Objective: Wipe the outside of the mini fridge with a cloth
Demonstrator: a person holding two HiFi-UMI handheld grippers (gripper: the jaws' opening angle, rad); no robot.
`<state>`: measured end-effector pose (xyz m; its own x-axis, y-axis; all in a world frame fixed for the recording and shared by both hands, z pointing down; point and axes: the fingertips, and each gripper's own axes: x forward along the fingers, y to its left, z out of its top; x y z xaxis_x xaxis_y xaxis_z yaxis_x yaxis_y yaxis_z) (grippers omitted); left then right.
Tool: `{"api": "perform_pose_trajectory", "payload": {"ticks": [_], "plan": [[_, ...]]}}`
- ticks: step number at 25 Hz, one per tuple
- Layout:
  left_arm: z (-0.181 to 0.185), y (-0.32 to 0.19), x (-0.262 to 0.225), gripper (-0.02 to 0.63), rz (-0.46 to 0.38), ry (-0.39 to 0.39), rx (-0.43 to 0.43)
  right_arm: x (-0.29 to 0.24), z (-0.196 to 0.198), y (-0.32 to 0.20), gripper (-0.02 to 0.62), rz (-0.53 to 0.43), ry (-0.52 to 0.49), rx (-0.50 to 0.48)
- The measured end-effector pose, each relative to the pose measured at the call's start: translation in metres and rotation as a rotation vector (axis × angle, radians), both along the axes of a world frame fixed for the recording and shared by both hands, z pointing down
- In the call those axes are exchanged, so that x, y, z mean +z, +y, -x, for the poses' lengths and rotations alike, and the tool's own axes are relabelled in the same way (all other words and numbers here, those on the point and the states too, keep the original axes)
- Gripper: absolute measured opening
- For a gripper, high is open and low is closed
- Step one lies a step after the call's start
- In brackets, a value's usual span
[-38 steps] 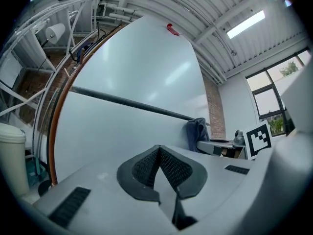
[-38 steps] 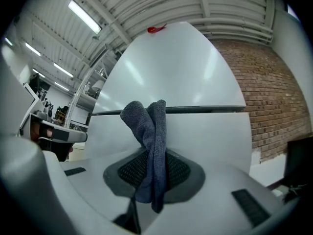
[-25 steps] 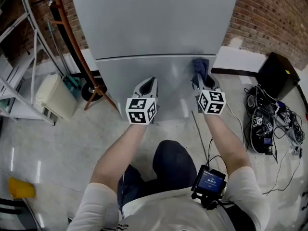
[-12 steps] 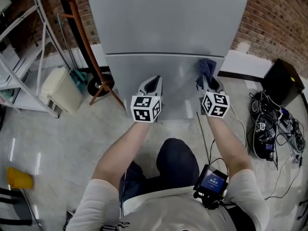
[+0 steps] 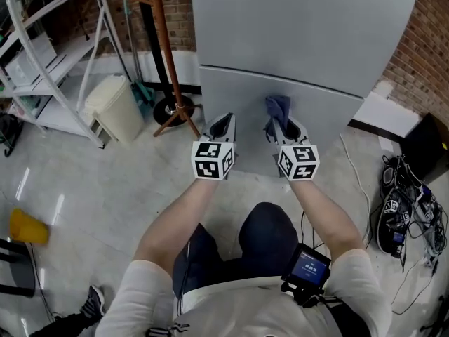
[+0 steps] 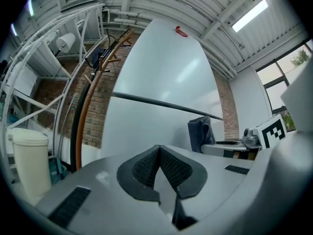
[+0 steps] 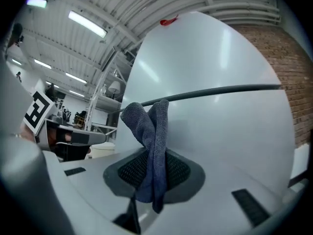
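The fridge point(image 5: 302, 41) fills the upper centre of my head view, and the cloth point(image 5: 277, 109) stands up in front of its lower door, just below the seam. My right gripper point(image 5: 286, 128) has its fingers point(image 7: 178, 173) clamped on that blue cloth. My left gripper point(image 5: 221, 126) is just beside it, left of centre, its fingers pressed together on nothing. A bin point(image 5: 116, 107) stands at upper left.

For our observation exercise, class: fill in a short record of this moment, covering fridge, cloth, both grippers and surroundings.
fridge: grey, two doors, both closed
cloth: blue-grey, bunched, sticking up from the jaws
left gripper: jaws together, empty
right gripper: shut on the cloth
cloth touching fridge: cannot tell
surroundings: white bin left of fridge, cables at right
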<state>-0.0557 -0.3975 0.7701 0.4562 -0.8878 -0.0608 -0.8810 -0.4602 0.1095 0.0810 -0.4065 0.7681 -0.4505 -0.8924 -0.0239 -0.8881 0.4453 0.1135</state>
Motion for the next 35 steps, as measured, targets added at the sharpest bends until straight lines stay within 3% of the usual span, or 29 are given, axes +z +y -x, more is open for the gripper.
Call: {"api": "perform_pose_trajectory", "payload": {"ticks": [8,13,23,35], "plan": [[0.096,0.012,0.016,0.005,0.029,-0.019,-0.155,0.022,0.133,-0.016,0.08,0.059,0.019,-0.177],[0.139,0.03,0.026,0.005,0.049,-0.041,-0.224,0.036,0.177,-0.034,0.08,0.085,0.041,-0.188],[0.177,0.043,0.041,0.005,0.103,-0.022,-0.27,0.062,0.191,-0.061,0.08,0.113,0.062,-0.104],[0.137,0.032,0.041,0.005,0.102,-0.022,-0.215,0.047,0.152,-0.05,0.08,0.093,0.047,-0.082]]}}
